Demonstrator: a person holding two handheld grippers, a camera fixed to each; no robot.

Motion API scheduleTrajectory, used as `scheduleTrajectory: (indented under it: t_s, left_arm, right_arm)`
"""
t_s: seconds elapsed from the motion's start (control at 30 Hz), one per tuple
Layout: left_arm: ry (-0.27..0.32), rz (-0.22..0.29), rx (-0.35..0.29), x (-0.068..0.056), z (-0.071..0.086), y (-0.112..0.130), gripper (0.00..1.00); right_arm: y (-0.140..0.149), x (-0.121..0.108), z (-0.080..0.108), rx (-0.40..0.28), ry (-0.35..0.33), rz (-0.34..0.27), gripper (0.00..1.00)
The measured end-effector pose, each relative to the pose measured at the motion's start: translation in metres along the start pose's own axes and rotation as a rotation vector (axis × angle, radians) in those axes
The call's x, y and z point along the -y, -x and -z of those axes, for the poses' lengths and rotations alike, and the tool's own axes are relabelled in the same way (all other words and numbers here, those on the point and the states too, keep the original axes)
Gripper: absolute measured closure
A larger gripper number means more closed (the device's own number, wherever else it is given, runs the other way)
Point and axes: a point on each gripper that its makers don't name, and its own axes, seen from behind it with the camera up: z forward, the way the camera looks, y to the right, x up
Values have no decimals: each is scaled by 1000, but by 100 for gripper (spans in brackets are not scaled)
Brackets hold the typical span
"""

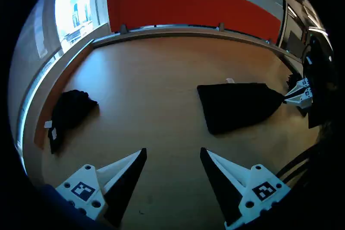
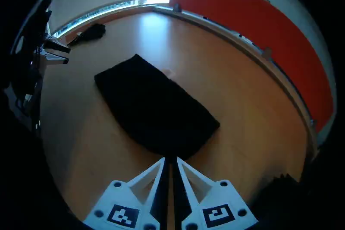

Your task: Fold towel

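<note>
A dark folded towel [image 1: 239, 105] lies flat on the wooden table [image 1: 164, 70], right of centre in the left gripper view. Its right corner is drawn to a point between the fingers of my right gripper [image 1: 288, 96]. In the right gripper view the towel [image 2: 155, 105] stretches away from my right gripper [image 2: 170, 159], whose fingers are shut on its near edge. My left gripper [image 1: 172, 150] stands open above bare wood, well short of the towel, with nothing between its fingers. It also shows at the far left as the left gripper [image 2: 56, 52].
A second dark cloth [image 1: 69, 111] lies bunched near the table's left edge, seen far off as the dark cloth [image 2: 90, 33]. A red divider panel [image 1: 194, 7] runs along the table's back edge. Windows stand beyond the left side.
</note>
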Motion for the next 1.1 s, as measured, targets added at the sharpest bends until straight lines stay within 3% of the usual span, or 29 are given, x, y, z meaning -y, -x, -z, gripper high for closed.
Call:
scheduleTrajectory:
  t_s: [0.37,0.67,0.87,1.1]
  left_arm:
    - [2,19,-9,0,3,0,8]
    - [7,33,-19,2,7,2,8]
    - [0,36,-25,7,11,4,8]
    - [-4,28,-44,5,18,4,8]
  right_arm:
    - [-71,-2,7,-61,4,123,96]
    - [-98,5,4,-65,-22,200,96]
    - [-119,16,-1,-64,-45,279,96]
    - [-144,50,-15,-61,-115,367,96]
